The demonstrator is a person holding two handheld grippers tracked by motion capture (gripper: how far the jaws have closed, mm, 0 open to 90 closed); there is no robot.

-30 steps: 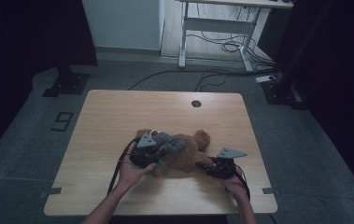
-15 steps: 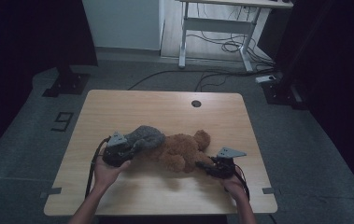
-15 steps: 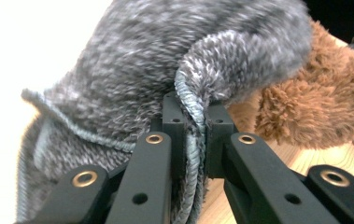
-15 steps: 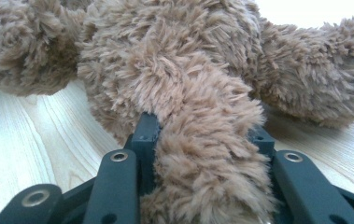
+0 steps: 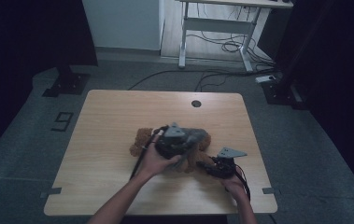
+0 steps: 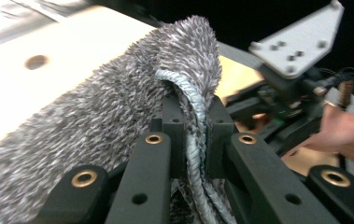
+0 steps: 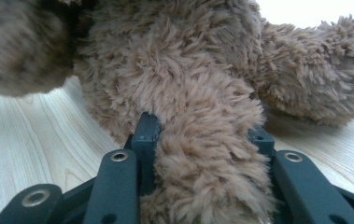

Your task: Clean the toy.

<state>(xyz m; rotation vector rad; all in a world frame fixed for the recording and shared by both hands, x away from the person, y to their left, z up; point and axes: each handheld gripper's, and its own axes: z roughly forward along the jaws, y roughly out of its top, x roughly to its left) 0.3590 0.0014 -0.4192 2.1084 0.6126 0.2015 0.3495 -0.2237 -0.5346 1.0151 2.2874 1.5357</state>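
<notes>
A brown teddy bear [image 5: 141, 141] lies in the middle of the wooden table [image 5: 109, 112]. My left gripper [image 5: 186, 142] hovers over its body, shut on the corded hem of a shaggy grey cloth [image 5: 197, 136]. In the left gripper view the cloth [image 6: 118, 102] drapes to the left from between the jaws of the left gripper [image 6: 192, 135]. My right gripper [image 5: 206, 164] rests on the table at the bear's right. It is shut on a furry limb [image 7: 202, 158] of the bear [image 7: 165, 60], which bulges between the jaws of the right gripper [image 7: 202, 135].
A round cable hole [image 5: 196, 103] sits near the table's far edge. Bare wood lies to the left and far side of the bear. On the floor beyond stand a white desk frame [image 5: 212, 23] with cables and dark stand feet [image 5: 67, 81].
The left gripper carried the grey cloth out to the left of the bear, then back right and over the bear's body. The right gripper kept still on the limb.
</notes>
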